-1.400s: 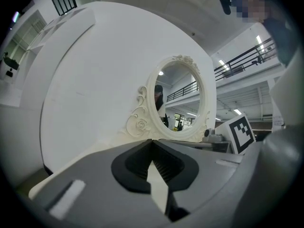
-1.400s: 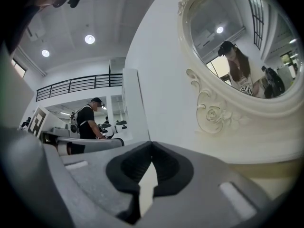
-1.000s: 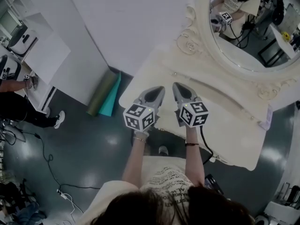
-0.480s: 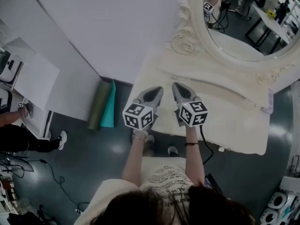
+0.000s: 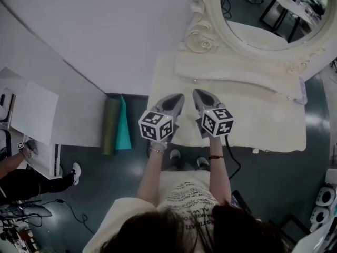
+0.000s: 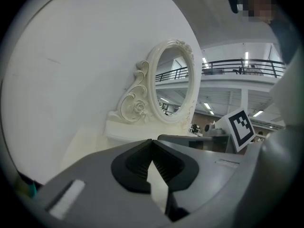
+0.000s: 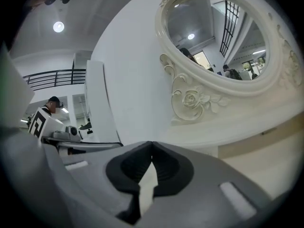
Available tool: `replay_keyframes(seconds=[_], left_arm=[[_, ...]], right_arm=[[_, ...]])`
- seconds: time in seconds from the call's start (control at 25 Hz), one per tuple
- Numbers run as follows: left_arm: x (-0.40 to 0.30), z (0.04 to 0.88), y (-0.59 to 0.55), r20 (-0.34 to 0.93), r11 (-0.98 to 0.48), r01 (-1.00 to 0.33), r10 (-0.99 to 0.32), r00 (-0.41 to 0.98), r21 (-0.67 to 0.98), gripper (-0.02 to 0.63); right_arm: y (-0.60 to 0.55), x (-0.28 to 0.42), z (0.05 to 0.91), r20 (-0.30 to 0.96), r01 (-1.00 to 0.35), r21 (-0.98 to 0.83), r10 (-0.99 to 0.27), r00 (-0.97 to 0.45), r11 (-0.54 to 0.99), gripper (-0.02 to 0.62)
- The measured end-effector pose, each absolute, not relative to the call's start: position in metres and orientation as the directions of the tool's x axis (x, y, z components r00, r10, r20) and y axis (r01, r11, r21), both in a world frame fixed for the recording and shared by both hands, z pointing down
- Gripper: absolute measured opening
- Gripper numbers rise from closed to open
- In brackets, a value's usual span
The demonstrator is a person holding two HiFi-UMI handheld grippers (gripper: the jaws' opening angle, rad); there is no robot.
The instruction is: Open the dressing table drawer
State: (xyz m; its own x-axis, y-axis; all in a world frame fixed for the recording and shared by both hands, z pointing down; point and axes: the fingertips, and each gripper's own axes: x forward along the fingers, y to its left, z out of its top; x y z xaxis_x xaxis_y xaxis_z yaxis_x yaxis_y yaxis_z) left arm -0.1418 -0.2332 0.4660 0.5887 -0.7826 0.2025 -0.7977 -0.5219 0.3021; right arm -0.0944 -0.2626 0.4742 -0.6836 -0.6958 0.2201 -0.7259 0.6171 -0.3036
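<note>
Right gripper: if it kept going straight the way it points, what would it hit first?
Probably the raised ledge under the mirror, near its left end. The right gripper, jaws shut and empty, points across the tabletop at it. Depth is unclear.

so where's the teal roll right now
In the head view the teal roll lies on the floor against the white wall, between an olive roll and the left end of the dressing table.
</note>
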Motion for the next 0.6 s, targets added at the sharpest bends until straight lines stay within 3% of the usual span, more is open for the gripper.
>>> replay_keyframes(seconds=[0.6], left_arm=[[-0.132,0.477,-0.231,0.229,-0.564,-0.754,-0.728,0.646,0.336,-0.002]], right_arm=[[-0.271,-0.080,0.496,0.318,-0.807,-0.346,-0.750,-0.581,0.479,0.003]])
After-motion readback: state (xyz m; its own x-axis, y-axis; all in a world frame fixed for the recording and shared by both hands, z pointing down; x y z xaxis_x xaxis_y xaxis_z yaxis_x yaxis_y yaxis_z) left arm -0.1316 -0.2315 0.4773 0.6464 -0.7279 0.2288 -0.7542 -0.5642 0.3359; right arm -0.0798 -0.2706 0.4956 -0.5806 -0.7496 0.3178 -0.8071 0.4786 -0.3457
